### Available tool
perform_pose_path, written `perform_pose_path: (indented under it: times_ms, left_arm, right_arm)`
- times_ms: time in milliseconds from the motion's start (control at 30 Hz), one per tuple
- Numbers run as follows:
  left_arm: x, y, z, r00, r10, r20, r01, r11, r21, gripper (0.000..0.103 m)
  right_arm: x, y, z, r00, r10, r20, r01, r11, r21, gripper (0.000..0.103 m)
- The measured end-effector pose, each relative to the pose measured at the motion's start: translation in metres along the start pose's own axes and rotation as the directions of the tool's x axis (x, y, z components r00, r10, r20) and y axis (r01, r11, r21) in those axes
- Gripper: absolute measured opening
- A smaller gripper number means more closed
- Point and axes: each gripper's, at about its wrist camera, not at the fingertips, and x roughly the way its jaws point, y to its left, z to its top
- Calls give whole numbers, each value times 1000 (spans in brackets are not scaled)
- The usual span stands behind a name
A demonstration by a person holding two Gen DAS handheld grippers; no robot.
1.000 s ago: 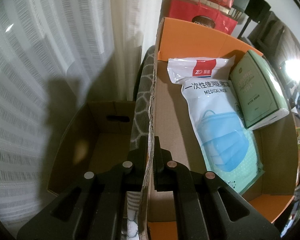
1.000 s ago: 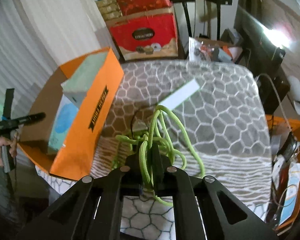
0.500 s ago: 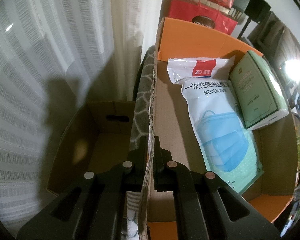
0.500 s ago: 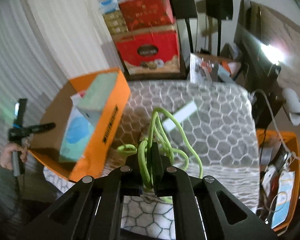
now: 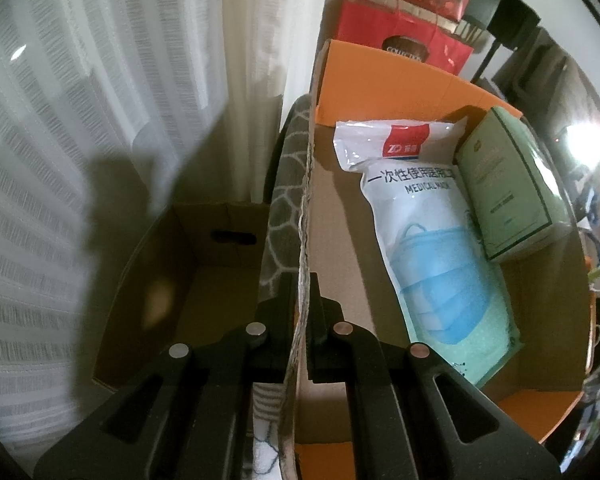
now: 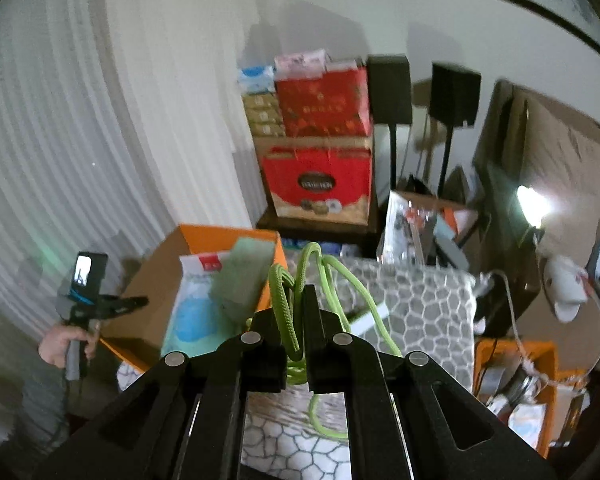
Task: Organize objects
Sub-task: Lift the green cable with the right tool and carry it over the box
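Note:
My left gripper is shut on the left wall of the orange cardboard box. Inside the box lie a medical mask pack and a green book-like pack. My right gripper is shut on a bundle of green cord and holds it up above the table, with loops hanging down to the right. In the right wrist view the box sits at the table's left end, and the left gripper grips its near-left wall.
A grey honeycomb-pattern cloth covers the table, with a white strip on it. An open brown carton stands on the floor left of the table. Red gift boxes are stacked behind. An orange bin sits right.
My right gripper has lifted the green cord well up off the table, and its view has tilted up toward the wall. My left gripper has stayed clamped on the box wall.

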Motion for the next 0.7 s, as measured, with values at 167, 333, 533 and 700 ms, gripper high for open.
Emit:
perform_pose_path:
  times_ms: [167, 333, 533, 700]
  left_arm:
    - [-1, 1, 0, 1000, -7, 2, 7, 1000, -3, 4]
    - [-1, 2, 0, 1000, -9, 3, 9, 1000, -5, 4]
    - [-2, 6, 0, 1000, -24, 7, 24, 1000, -16, 3]
    - [-3, 7, 0, 999, -32, 8, 33, 999, -24, 3]
  right_arm:
    - [-22, 22, 29, 998, -13, 58, 16, 998, -54, 5]
    - [-43, 42, 58, 994, -8, 110, 17, 996, -86, 5]
    - [-43, 69, 78, 993, 68, 98, -56, 992, -116, 5]
    - [-24, 102, 80, 990, 124, 66, -113, 982, -150, 5]
